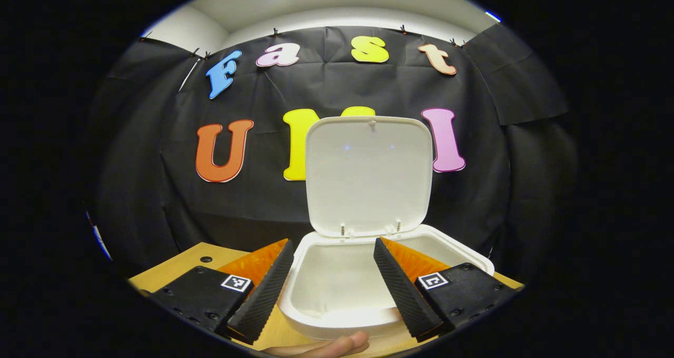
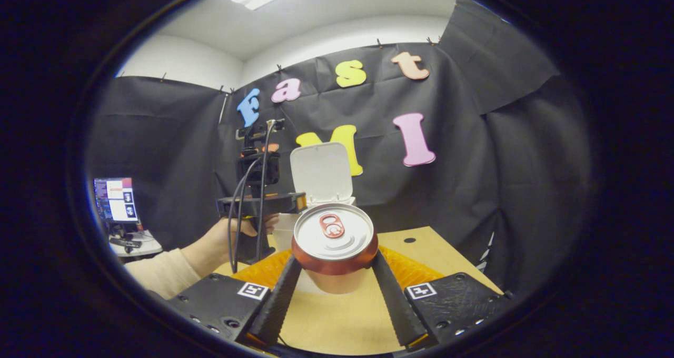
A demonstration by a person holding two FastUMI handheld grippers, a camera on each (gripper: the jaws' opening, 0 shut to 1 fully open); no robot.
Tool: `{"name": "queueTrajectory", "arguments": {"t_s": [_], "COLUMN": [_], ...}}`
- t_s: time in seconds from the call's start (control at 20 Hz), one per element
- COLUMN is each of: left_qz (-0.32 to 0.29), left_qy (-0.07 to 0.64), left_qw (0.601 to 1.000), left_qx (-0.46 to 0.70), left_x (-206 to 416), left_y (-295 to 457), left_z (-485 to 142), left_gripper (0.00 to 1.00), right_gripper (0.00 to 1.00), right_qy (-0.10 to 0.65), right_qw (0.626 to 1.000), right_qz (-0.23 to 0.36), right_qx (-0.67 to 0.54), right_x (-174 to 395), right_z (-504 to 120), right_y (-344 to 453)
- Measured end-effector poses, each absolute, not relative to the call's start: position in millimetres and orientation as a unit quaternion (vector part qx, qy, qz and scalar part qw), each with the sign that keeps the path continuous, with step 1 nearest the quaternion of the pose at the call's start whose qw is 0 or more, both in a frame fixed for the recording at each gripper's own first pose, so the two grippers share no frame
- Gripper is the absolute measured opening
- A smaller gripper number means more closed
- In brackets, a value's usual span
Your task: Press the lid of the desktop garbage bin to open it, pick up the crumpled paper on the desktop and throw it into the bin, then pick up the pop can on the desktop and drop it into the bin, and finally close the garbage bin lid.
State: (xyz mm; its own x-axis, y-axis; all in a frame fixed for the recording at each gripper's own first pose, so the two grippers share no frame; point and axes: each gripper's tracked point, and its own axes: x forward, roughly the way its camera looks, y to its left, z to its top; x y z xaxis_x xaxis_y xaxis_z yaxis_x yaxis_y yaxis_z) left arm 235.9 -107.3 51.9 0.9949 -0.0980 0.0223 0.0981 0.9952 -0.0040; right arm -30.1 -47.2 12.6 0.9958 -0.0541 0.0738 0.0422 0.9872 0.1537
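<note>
Can [image 2: 334,237] sits clamped between the right gripper [image 2: 334,274] fingers; bin [image 1: 337,316], lid [image 1: 368,173] up, waits at 12 o'clock. Left gripper [image 1: 329,284] gapes wide. Next: carry and drop.

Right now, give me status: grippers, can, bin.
Right gripper shut on pop can. Left gripper open, at bin. Lid up. Nothing between can and bin.

Garbage bin [image 1: 337,289]: smooth white plastic, slight sheen; lid [image 1: 368,173] likewise. Pop can [image 2: 334,245]: glossy metal, brushed silver top, red pull tab. Table [image 2: 337,316]: pale matt wood, grain visible. Booth wall [image 1: 147,189]: matt black cloth, creased.
</note>
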Motion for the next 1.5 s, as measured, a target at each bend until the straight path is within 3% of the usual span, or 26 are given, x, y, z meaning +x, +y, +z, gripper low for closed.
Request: {"name": "queueTrajectory", "arguments": {"t_s": [0.45,0.9,1.2,1.5], "left_qz": [-0.035,-0.016,-0.012,-0.034], "left_qy": [-0.043,-0.089,-0.044,-0.027], "left_qw": [0.998,0.996,0.999,0.999], "left_qx": [-0.015,-0.010,0.006,-0.032], "left_x": [183,83,30,32], "left_y": [-68,-21,11,34], "left_z": [72,94,49,28], "left_gripper": [0.99,0.99,0.99,0.99], "right_gripper": [0.80,0.80,0.79,0.80], "right_qy": [-0.013,-0.015,-0.036,-0.040], "right_qw": [0.993,0.995,0.997,0.998], "right_qz": [0.011,0.022,0.021,0.006], "right_qx": [0.120,0.099,0.073,0.038], "right_x": [-25,-23,-20,-2], "right_z": [8,18,43,74], "right_y": [-28,2,30,58]}}
